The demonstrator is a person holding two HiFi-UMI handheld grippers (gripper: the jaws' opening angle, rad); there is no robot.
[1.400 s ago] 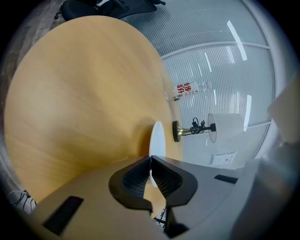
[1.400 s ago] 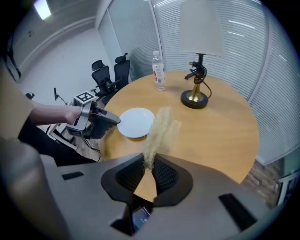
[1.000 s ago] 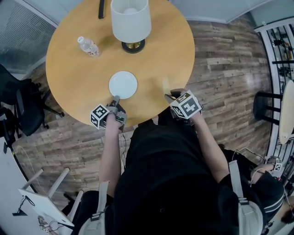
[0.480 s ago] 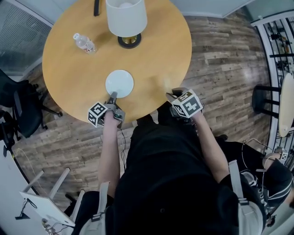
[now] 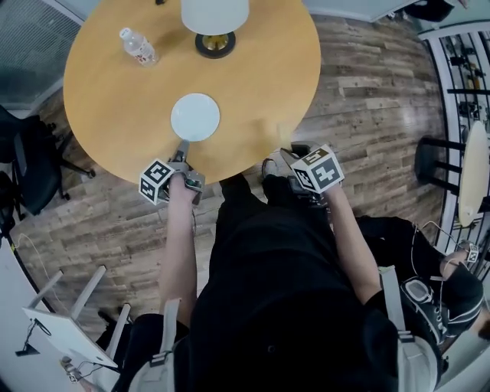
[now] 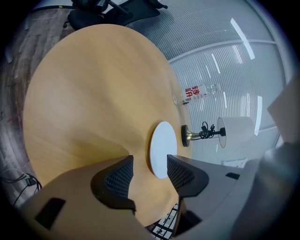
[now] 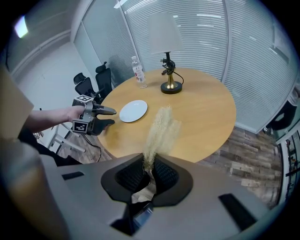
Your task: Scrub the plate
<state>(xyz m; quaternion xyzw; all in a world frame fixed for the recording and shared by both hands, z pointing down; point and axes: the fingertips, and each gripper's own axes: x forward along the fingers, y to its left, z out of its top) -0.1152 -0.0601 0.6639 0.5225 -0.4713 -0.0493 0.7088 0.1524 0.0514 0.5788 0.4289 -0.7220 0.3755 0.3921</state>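
A white plate (image 5: 194, 116) lies flat on the round wooden table (image 5: 115, 92). My left gripper (image 5: 182, 150) hovers at the plate's near rim. In the left gripper view its jaws have just been opening and now stand wide, with the plate (image 6: 161, 149) just ahead of the left gripper (image 6: 150, 165) and nothing pressed between the pads. My right gripper (image 5: 282, 159) is at the table's near edge, to the right of the plate. In its own view the right gripper (image 7: 149, 169) is shut on a straw-coloured brush (image 7: 161, 129) whose bristles point at the table.
A lamp (image 5: 214, 23) with a white shade stands at the far side of the table, and a water bottle (image 5: 138, 47) lies to its left. Office chairs (image 7: 91, 82) stand beyond the table, and a black rack (image 5: 459, 84) is on the right.
The left gripper has drawn back from the plate's rim and its jaws have spread. The right gripper with the brush has pulled back toward the table's near edge.
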